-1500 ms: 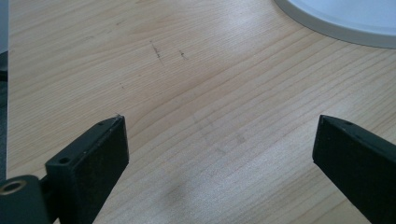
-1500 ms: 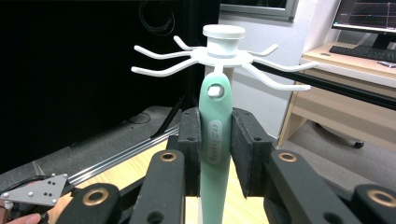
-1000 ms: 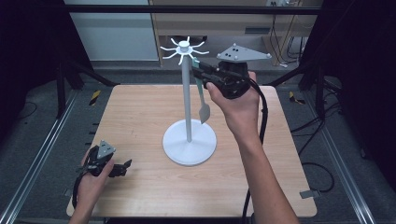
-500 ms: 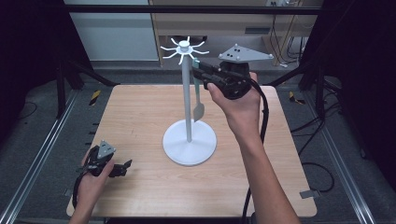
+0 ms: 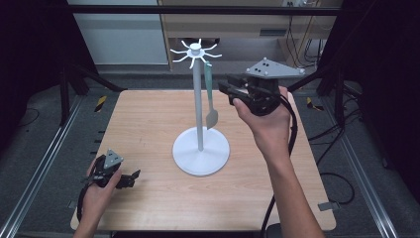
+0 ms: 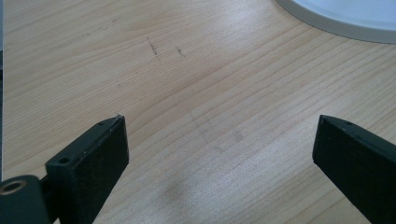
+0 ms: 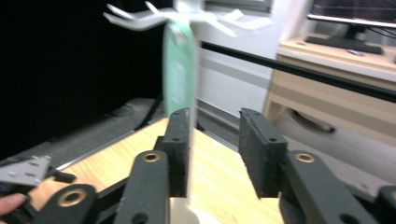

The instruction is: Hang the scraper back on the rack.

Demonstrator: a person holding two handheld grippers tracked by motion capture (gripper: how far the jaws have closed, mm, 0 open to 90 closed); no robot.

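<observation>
Beside the white stand (image 5: 200, 148), a green spatula (image 5: 210, 94) is left hanging; the right gripper (image 5: 225, 88), jaws just opening, is released, nothing clamped.

Your right tongs (image 7: 215, 154) view: green spatula (image 7: 180, 88) blurry, its low end hidden behind left jaw. Your left tongs (image 6: 219, 154) view: white stand base (image 6: 345, 18) cut off at top edge.

Left gripper (image 5: 130, 178) rests low, jaws wide; raised right gripper (image 5: 224, 87) has just been opening.
</observation>
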